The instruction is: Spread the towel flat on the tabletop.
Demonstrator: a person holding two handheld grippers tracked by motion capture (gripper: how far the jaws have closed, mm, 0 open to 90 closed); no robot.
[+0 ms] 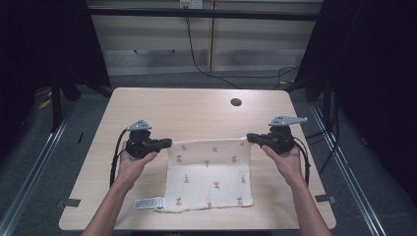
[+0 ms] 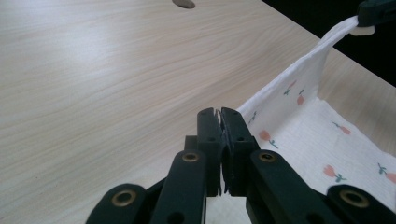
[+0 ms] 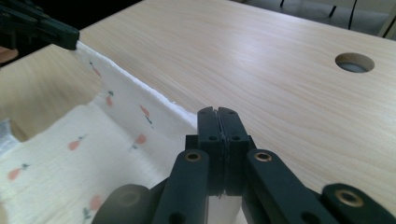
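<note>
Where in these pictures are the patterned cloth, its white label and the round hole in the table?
patterned cloth (image 1: 211, 179): high view, middle of the flat part.
white label (image 1: 149, 203): high view, middle of the tag at the cloth's near left corner.
round hole (image 1: 236, 102): high view, its dark centre.

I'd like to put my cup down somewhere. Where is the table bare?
The far half of the table is bare, from the cloth's lifted edge back to the round hole. The near middle is crowded: cloth, and a hand-held gripper at each top corner.
</note>
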